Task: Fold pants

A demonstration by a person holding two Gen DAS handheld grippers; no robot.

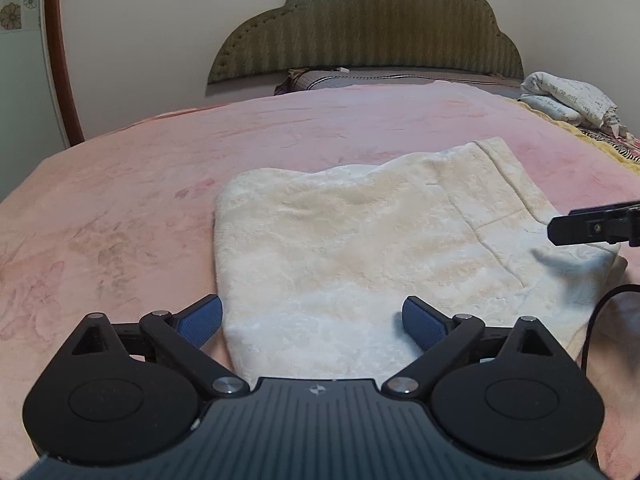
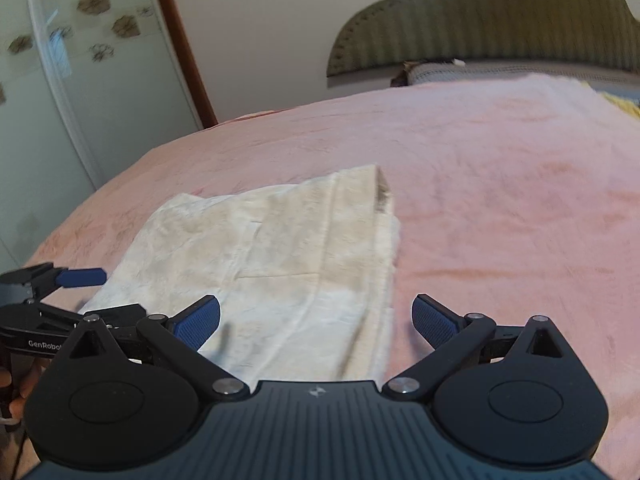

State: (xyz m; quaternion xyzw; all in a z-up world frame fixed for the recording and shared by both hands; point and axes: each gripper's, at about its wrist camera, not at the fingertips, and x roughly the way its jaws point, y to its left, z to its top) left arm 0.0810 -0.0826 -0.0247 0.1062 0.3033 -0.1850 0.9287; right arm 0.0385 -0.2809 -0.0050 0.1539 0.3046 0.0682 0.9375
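left wrist view: the pants (image 1: 360, 248) are seen at 12 o'clock, long axis toward 2 o'clock, nearer the spread, empty left gripper (image 1: 312, 320); the right gripper (image 2: 316, 320) is likewise spread.

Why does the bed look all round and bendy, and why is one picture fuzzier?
Left wrist view: the fisheye lens curves the pink blanket into a dome, but the cream pants look sharp. Right wrist view: same bending, plus motion blur smearing the pants and the headboard.
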